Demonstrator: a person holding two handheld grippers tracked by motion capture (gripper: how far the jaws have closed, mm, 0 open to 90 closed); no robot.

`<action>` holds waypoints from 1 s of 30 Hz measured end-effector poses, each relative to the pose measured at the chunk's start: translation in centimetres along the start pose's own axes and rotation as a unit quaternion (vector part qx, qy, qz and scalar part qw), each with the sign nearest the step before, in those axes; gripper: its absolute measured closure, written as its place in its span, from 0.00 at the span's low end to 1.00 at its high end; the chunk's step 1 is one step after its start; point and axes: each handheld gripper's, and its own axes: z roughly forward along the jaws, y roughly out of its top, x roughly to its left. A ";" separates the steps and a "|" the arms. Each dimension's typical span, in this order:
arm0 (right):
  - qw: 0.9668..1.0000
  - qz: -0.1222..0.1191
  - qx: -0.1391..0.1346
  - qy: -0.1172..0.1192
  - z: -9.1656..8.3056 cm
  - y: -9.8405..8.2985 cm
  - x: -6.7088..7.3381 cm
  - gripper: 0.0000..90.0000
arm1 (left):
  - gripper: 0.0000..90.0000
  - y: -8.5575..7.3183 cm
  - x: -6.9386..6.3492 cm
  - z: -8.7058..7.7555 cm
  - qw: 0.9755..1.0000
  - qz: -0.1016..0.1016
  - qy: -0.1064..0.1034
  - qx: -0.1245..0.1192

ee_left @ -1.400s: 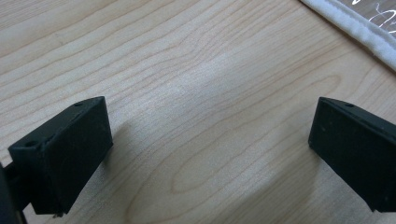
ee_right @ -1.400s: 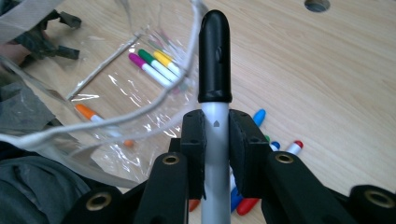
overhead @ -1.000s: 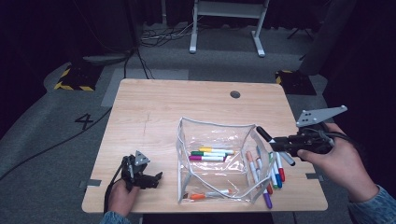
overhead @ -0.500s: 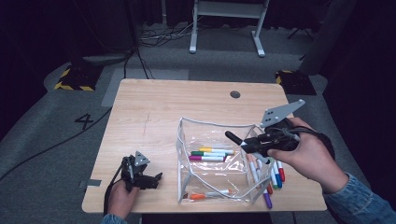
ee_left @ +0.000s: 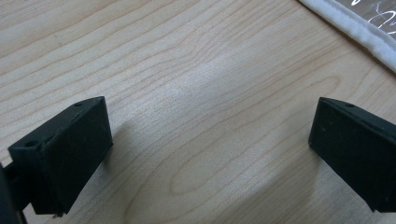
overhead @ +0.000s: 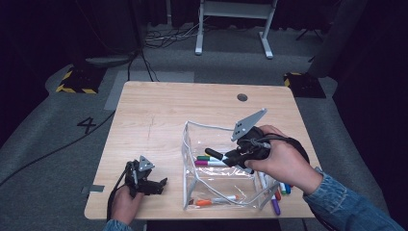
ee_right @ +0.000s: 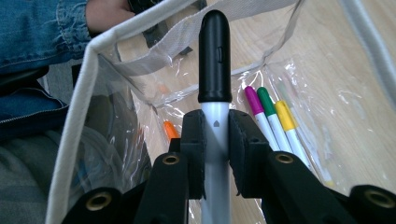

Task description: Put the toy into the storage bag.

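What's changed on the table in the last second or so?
The right tongs, shut on a black-capped marker, moved from the table's right edge leftward over the clear pouch. The left tongs, open on the bare table, stayed put, as did the pouch.

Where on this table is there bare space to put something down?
The far half of the table, beyond the clear pouch, is bare, as is the strip between the pouch and the left gripper. It is crowded at the right edge, where loose markers lie.
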 end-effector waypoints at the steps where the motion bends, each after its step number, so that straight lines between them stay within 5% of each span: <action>1: 1.000 -0.001 0.003 0.002 0.4 0.1 -0.1 0.85 | 0.00 0.0 0.0 0.0 1.000 0.000 0.000 0.000; 16: 0.997 -0.016 0.073 0.034 4.8 -0.6 0.0 0.85 | 0.00 0.0 0.0 0.0 1.000 0.000 0.000 0.000; 30: 0.987 -0.036 0.147 0.058 8.6 -1.7 0.0 0.85 | 0.00 0.0 0.0 0.0 1.000 0.000 0.000 0.000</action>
